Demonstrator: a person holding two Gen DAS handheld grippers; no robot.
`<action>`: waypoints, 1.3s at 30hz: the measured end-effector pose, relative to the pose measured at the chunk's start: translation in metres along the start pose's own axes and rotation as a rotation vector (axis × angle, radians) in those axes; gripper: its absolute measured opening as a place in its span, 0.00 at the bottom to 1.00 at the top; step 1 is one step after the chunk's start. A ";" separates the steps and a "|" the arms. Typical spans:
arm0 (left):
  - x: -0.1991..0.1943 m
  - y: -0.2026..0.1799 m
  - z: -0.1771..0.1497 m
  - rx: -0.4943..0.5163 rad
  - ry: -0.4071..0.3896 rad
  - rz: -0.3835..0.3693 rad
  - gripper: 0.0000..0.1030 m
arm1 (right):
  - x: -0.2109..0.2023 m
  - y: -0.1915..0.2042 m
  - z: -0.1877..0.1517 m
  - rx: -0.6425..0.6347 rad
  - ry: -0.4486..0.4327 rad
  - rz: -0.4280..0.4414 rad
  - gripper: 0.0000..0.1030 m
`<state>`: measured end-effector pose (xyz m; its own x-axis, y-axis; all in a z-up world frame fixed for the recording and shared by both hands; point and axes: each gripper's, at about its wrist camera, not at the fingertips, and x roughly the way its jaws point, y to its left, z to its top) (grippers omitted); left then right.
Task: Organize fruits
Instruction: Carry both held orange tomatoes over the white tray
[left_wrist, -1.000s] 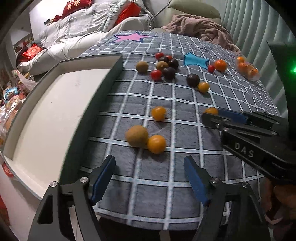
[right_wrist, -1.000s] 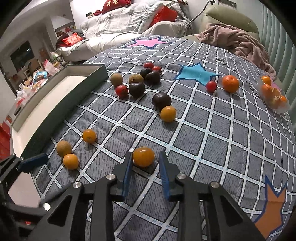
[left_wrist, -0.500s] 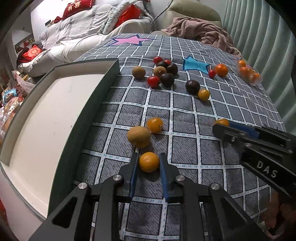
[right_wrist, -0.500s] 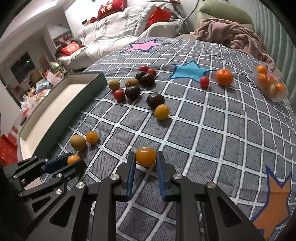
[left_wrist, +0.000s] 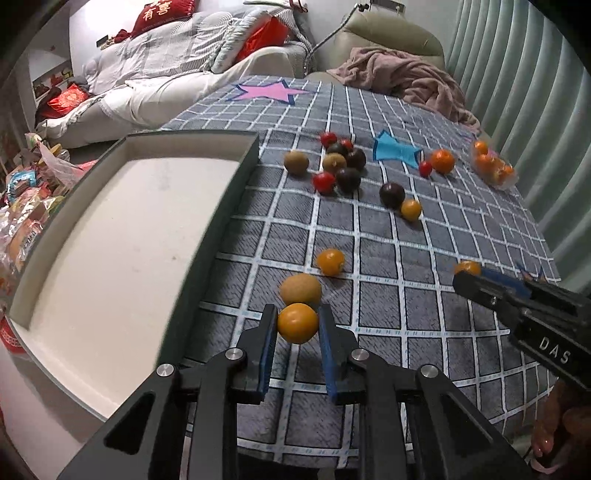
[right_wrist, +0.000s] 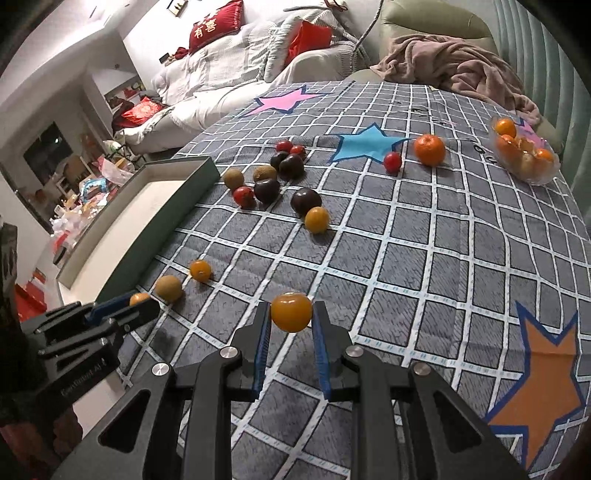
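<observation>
Orange fruit in both tongs. Left gripper (left_wrist: 297, 326) pinches one small orange fruit (left_wrist: 297, 322), blue pads pressed to its sides; a brown kiwi (left_wrist: 300, 289) sits just behind it, maybe touching. Right gripper (right_wrist: 289, 320) pinches a second orange (right_wrist: 291, 312) the same way. Neither fruit seems to sit on the cloth (right_wrist: 424, 240); the right one looks clear of it, the left harder to judge.

Grey checked cloth with coloured stars covers the table. Scattered on it:
- another small orange (left_wrist: 330, 261) beyond the kiwi
- a far cluster of dark plums (left_wrist: 348, 180), red tomatoes (left_wrist: 324, 182) and more kiwis
- a lone dark plum with an orange (right_wrist: 317, 219) touching it
- a bigger tangerine (right_wrist: 429, 149) beside a red tomato, near the blue star
- a glass bowl (right_wrist: 532, 177) of oranges at the far right edge

Tray (left_wrist: 236, 177), green-walled, pale inside, lies along the left side of the cloth, nothing in it that I can see.

Step, as I read it: both picks made, carry about to start. First fruits of the sort, so the task is barely begun.

Next move calls for swinging each fruit left over the tray wall, high enough to clear the rim, left hand first since it is nearer. Keep the squeeze light: round, smooth fruit, apt to pop out sideways or bruise. Set down low before letting go, or they roll across the flat tray floor.
</observation>
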<state>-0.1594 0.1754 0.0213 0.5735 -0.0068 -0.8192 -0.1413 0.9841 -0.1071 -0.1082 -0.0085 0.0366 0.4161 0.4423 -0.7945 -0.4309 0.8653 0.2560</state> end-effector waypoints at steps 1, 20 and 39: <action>-0.002 0.003 0.001 -0.006 -0.004 -0.002 0.23 | -0.001 0.002 0.001 -0.003 -0.001 0.002 0.24; -0.023 0.127 0.013 -0.132 -0.044 0.109 0.23 | 0.018 0.132 0.033 -0.160 0.024 0.142 0.24; 0.006 0.189 0.009 -0.123 0.022 0.235 0.24 | 0.100 0.236 0.013 -0.448 0.189 0.095 0.25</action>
<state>-0.1755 0.3631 0.0006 0.4956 0.2141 -0.8417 -0.3666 0.9302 0.0208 -0.1579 0.2426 0.0243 0.2237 0.4275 -0.8759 -0.7790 0.6186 0.1030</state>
